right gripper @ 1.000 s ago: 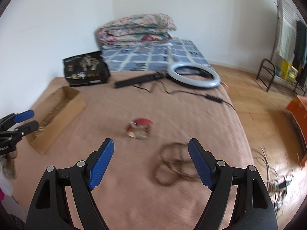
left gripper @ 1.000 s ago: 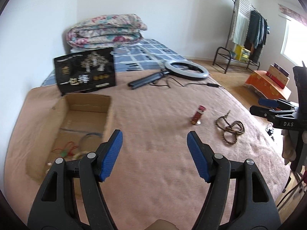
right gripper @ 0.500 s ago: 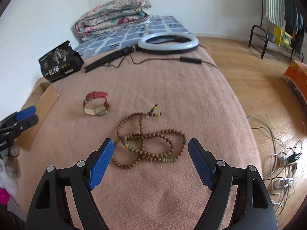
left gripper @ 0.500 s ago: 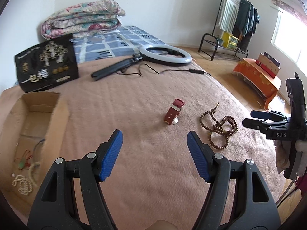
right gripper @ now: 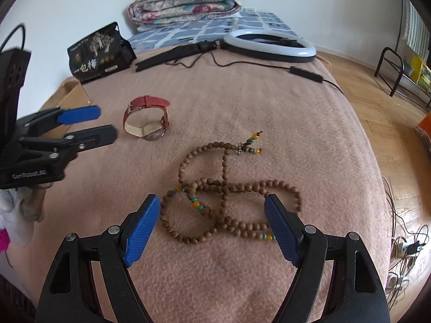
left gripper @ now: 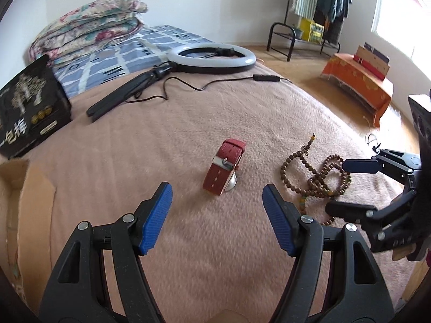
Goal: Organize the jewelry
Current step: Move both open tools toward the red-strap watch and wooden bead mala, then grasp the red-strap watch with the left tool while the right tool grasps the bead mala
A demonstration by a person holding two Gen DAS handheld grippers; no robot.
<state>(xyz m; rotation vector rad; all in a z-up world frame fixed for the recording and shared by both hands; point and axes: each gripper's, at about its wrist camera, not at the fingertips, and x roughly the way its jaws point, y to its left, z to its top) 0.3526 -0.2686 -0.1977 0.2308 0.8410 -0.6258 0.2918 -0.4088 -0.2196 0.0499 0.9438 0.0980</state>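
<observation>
Left tongs [left gripper: 216, 207] nearer watch [left gripper: 225, 167], right tongs [right gripper: 212, 224] nearer beads [right gripper: 229, 191]

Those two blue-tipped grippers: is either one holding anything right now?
Left gripper: open, holding nothing, aimed at the red watch.
Right gripper: open, holding nothing, over the bead necklace.

Black claw [right gripper: 211, 227] frames w/ blue ribbed pads [right gripper: 141, 227], silver screws.

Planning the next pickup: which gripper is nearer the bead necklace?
Right. The right gripper straddles the bead necklace; the left gripper is off beside it, facing the watch.
</observation>
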